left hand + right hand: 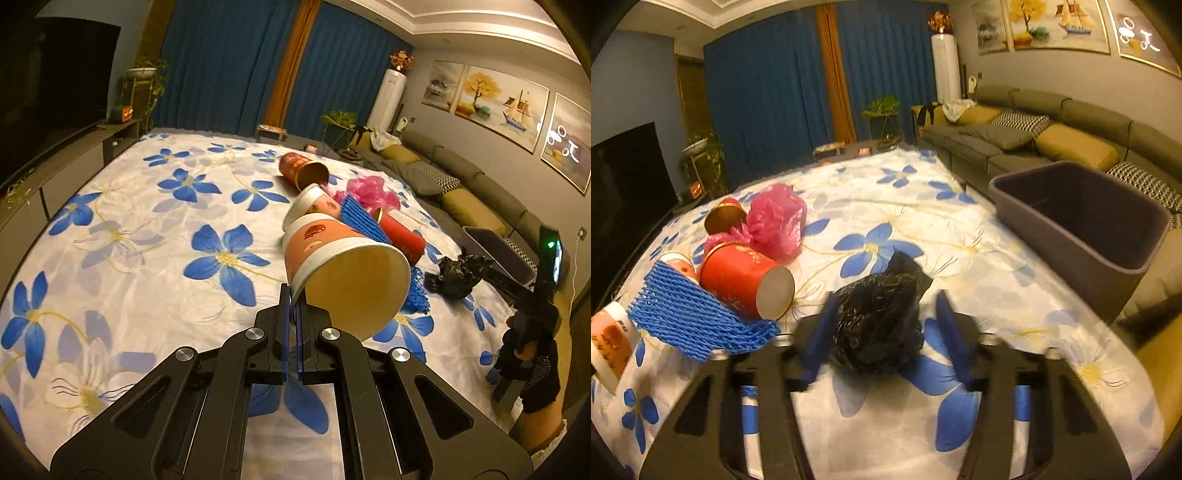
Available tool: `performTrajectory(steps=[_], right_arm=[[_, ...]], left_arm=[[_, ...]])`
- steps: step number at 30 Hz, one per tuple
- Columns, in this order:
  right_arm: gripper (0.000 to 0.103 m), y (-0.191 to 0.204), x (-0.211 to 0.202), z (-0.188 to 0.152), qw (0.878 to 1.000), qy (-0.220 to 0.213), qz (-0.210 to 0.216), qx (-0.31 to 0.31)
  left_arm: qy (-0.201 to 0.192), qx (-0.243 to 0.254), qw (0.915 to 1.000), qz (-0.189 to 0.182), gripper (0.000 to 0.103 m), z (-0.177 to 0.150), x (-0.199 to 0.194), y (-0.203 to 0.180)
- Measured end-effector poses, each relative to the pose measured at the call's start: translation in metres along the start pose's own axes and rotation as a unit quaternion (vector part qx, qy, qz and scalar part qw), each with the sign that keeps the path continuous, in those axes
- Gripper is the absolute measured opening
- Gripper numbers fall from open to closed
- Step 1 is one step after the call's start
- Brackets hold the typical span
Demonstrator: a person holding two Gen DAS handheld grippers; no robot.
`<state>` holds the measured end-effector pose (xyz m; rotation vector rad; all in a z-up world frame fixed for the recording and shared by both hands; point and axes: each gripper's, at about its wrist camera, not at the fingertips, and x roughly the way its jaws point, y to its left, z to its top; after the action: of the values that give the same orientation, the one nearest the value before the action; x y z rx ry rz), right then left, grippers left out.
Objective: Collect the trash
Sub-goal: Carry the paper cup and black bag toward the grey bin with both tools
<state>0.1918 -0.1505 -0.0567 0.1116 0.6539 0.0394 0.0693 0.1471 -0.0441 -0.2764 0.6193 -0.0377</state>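
The left gripper (293,314) is clamped tight on the rim of an orange-and-white paper cup (343,269), which hangs tipped with its mouth toward the camera, above a table spread with a white cloth printed with blue flowers (147,229). The right gripper (882,332) straddles a crumpled black plastic bag (881,314) lying on the cloth; its blue pads are blurred, the left one at the bag's edge, the right one apparently clear of it, so no firm hold shows.

Just beyond lie the rest of the litter: a blue foam net (690,317), a red tube on its side (746,277), a second paper cup (314,205), a pink plastic bag (777,219) and another red canister (303,170). A dark grey bin (1082,221) waits at the table's right edge, apparently empty.

The thin rim pinch looks the likeliest point of failure: a swing toward the bin could let the cup pivot or slip free. The slack black bag could squeeze out sideways, or the jaws could snag the cloth and drag it.

Behind the table, a grey sofa with mustard cushions (1071,144) lines the right wall under framed paintings (495,99); blue curtains (768,92) close the far end, with potted plants, a white standing air conditioner (947,66) and a dark television (62,85) at left.
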Motion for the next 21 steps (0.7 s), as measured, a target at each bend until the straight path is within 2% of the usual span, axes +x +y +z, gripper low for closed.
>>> performTrajectory(steps=[1,2,4,11,21], right_arm=[[0.021,0.000,0.003,-0.001,1.000,0.007,0.004,0.000],[0.013,0.001,0.004,-0.002,1.000,0.009,0.007,0.000],[0.006,0.002,0.001,-0.003,1.000,0.005,0.014,0.000],[0.004,0.003,-0.044,0.001,0.998,-0.050,0.024,-0.016],[0.004,-0.018,-0.102,-0.001,0.993,-0.101,0.050,-0.026]], left_arm=[[-0.004,-0.001,1.0000,0.001,0.002,0.000,-0.004,0.002],[-0.007,-0.003,1.0000,0.002,0.002,0.000,-0.008,0.003],[-0.017,-0.004,0.9998,0.006,0.002,0.001,-0.017,0.004],[-0.032,0.005,0.9995,0.003,0.002,0.000,-0.030,-0.012],[-0.036,0.042,0.9981,-0.027,0.002,0.004,-0.012,-0.074]])
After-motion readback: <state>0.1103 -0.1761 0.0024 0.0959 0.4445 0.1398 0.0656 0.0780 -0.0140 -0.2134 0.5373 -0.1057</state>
